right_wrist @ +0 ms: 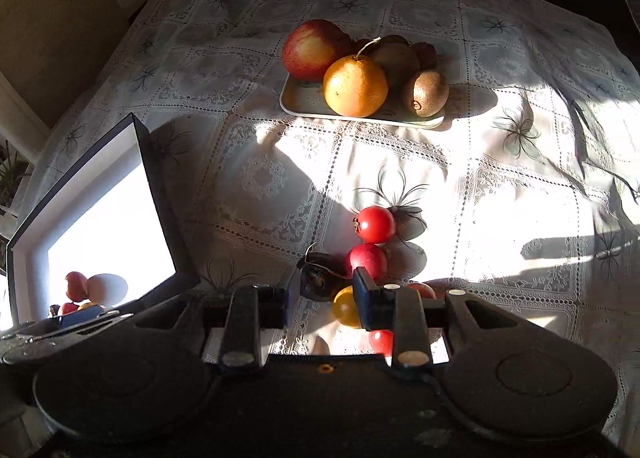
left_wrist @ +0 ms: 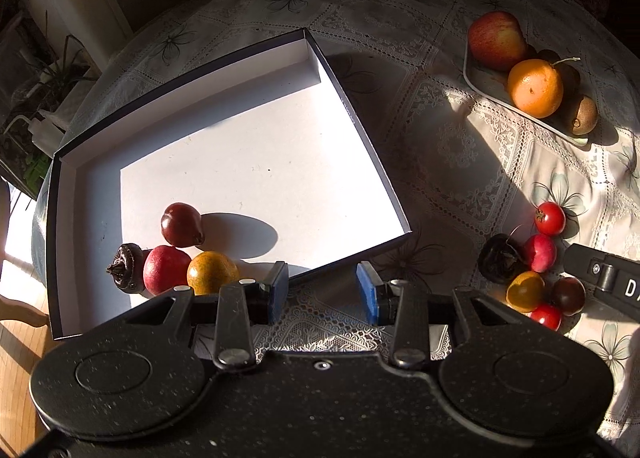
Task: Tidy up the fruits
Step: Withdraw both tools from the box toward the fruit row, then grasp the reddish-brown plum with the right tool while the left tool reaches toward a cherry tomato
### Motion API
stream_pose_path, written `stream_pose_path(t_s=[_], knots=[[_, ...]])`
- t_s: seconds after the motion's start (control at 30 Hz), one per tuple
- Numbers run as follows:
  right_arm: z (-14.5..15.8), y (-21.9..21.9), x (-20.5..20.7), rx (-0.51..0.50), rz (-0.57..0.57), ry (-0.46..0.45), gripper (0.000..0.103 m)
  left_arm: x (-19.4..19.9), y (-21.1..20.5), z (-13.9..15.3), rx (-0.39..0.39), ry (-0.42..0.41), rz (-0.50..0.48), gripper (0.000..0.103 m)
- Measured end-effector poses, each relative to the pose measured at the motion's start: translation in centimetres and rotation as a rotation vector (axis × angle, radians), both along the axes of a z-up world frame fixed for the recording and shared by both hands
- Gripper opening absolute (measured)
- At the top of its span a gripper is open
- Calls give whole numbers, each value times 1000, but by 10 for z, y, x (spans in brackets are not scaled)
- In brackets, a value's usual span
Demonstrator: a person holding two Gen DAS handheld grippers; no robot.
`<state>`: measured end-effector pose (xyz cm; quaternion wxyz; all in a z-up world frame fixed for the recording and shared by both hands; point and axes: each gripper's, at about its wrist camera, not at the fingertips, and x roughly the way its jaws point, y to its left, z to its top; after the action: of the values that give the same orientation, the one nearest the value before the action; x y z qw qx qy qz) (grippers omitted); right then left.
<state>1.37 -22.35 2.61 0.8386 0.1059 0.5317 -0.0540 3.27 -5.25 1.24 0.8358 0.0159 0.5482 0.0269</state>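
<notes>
A shallow white box point(left_wrist: 352, 113) with dark walls lies on the lace tablecloth; it also shows in the right wrist view point(right_wrist: 144, 161). In its near left corner sit a dark red fruit point(left_wrist: 182, 225), a red one point(left_wrist: 166, 269), a yellow one point(left_wrist: 212, 273) and a dark wrinkled one point(left_wrist: 127, 266). My left gripper point(left_wrist: 322, 290) is open and empty above the box's near edge. A loose cluster of small fruits point(right_wrist: 370, 254) lies on the cloth. My right gripper point(right_wrist: 324, 294) is open just above the dark fruit point(right_wrist: 320, 276) and yellow fruit point(right_wrist: 345, 308).
A pale tray point(right_wrist: 304, 99) at the back holds an apple point(right_wrist: 314, 49), an orange point(right_wrist: 355, 85), a kiwi point(right_wrist: 425, 93) and more fruit behind. The table's left edge drops to a wooden floor point(left_wrist: 16, 354) with plants point(left_wrist: 52, 73).
</notes>
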Motion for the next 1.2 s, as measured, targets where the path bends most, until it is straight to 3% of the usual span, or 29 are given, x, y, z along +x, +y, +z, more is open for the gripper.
stream_pose_path(t_s=[0.33,0.5,0.67,0.87,1.2], knots=[[-22,-39,-8,16,-40,86,37,-2,-33,-4,-39,30,-102,47],[-39,-53,-10,-36,-92,118,37,-1,-46,-10,-65,66,-128,47],[-51,-66,-8,-2,-149,135,37,-2,-55,-16,-63,82,-145,47],[-58,-61,-2,16,-158,119,37,-1,-52,-20,-66,97,-147,47],[-80,-47,11,-19,-163,171,39,1,-47,-21,-93,110,-170,47]])
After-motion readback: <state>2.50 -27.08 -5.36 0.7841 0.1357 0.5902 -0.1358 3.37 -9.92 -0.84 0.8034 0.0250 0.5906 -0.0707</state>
